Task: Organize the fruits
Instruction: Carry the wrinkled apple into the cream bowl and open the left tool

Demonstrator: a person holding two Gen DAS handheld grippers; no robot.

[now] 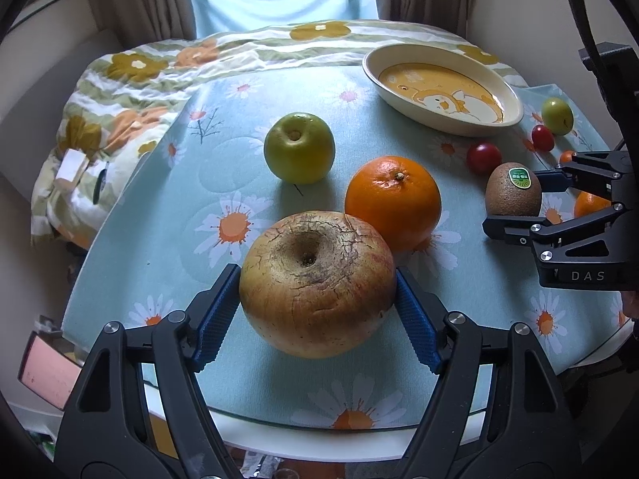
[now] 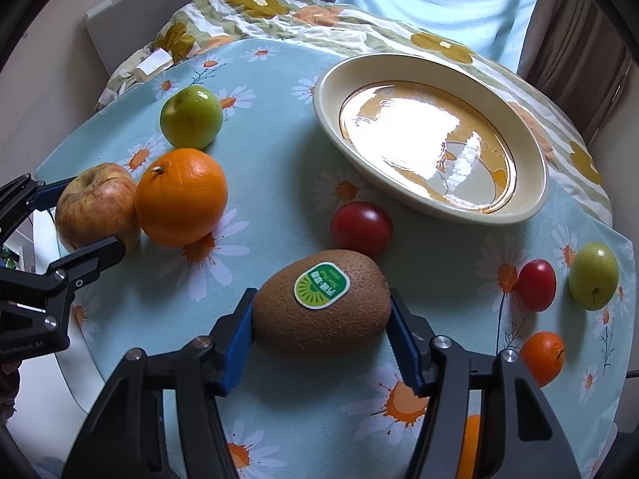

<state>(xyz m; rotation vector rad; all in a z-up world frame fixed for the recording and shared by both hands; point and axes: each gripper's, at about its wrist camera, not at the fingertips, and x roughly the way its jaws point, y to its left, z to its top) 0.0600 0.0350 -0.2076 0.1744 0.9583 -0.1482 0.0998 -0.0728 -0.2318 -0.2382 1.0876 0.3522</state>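
My left claw (image 1: pixel 317 293) pinches the russet apple (image 1: pixel 317 283) and my right claw (image 2: pixel 321 319) pinches the kiwi (image 2: pixel 322 304), both resting on the cloth in front of the empty dish (image 2: pixel 429 137). No fruit is in the dish yet; the orange (image 2: pixel 181 195), the green apples and the small red fruits lie around it.

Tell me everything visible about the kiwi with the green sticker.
The brown, fuzzy, egg-shaped kiwi lies on its side on the daisy-print tablecloth, its green-and-white oval sticker facing up. The right tongs bracket it, blue ribbed pads against both ends. It looks whole and unbruised. A red cherry tomato sits just behind it.
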